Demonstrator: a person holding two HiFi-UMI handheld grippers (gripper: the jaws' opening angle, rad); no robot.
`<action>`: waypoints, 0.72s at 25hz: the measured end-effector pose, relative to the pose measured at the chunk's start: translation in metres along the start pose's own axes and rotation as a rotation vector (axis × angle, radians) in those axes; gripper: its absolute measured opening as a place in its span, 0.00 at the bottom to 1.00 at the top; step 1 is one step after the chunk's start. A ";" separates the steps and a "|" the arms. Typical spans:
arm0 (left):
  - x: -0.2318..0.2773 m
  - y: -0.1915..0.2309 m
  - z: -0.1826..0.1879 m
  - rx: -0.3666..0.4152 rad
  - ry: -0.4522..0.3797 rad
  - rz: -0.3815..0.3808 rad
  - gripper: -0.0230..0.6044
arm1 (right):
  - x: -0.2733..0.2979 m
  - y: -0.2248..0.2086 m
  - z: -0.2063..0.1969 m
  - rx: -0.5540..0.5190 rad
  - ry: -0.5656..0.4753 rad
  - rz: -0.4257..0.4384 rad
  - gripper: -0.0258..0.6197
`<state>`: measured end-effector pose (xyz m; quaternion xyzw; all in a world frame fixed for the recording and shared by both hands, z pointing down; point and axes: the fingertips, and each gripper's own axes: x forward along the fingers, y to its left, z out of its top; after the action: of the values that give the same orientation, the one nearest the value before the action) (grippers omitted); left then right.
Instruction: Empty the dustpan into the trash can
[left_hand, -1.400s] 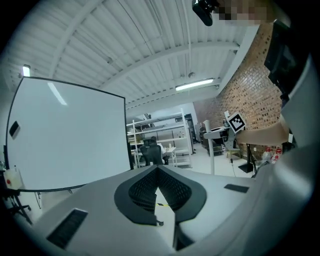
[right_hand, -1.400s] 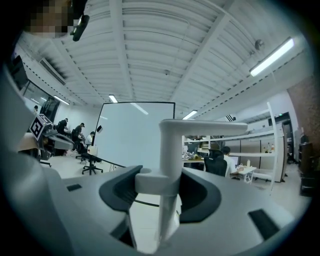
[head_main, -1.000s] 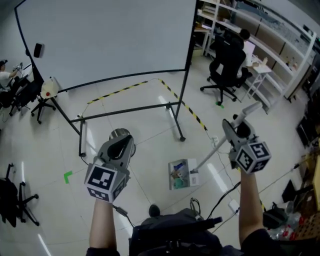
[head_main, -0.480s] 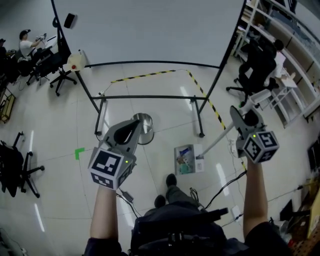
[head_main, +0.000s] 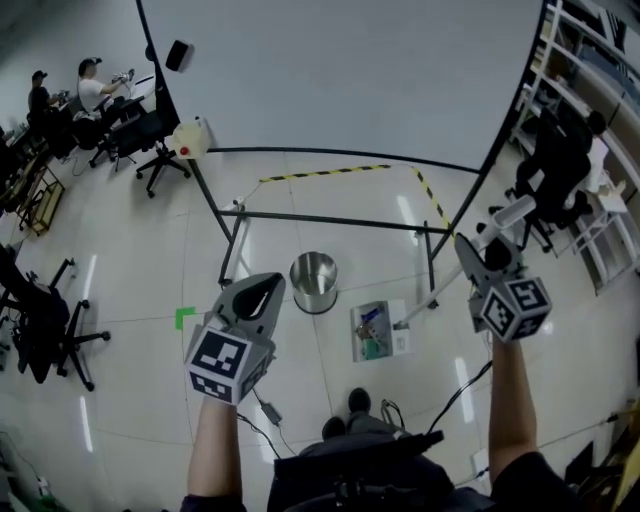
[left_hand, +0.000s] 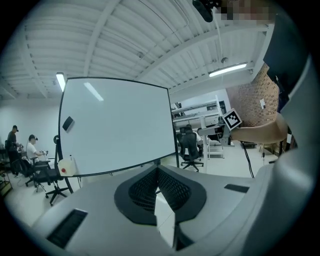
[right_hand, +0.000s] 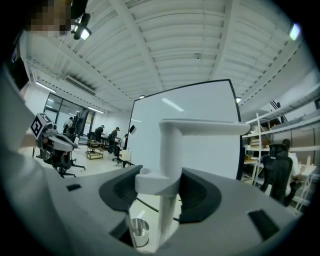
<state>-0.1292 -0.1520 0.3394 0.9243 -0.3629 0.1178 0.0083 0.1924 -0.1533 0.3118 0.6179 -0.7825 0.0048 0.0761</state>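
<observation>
Showing whole now beside the dustpan (head_main: 378, 330), trash can (head_main: 314, 282) clears left tool (head_main: 271, 285).

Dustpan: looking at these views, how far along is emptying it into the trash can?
Done: the right gripper has its fingers closed on the dustpan handle. In hand: the dustpan, litter inside, is beside the trash can, not over it. Left: bring it over the can and tip it out. The left gripper is shut and empty.

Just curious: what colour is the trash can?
The trash can is shiny silver, clearest in the head view.
</observation>
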 end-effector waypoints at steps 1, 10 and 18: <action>0.003 0.004 -0.002 -0.004 0.007 0.011 0.02 | 0.008 -0.002 0.001 0.007 -0.004 0.011 0.40; 0.026 0.030 -0.009 -0.037 0.058 0.118 0.02 | 0.077 -0.005 0.014 -0.007 -0.042 0.150 0.39; 0.040 0.049 -0.010 -0.041 0.083 0.242 0.02 | 0.140 -0.016 0.012 -0.028 -0.048 0.261 0.39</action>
<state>-0.1359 -0.2142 0.3548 0.8678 -0.4733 0.1488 0.0279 0.1749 -0.2934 0.3158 0.5099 -0.8578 -0.0111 0.0646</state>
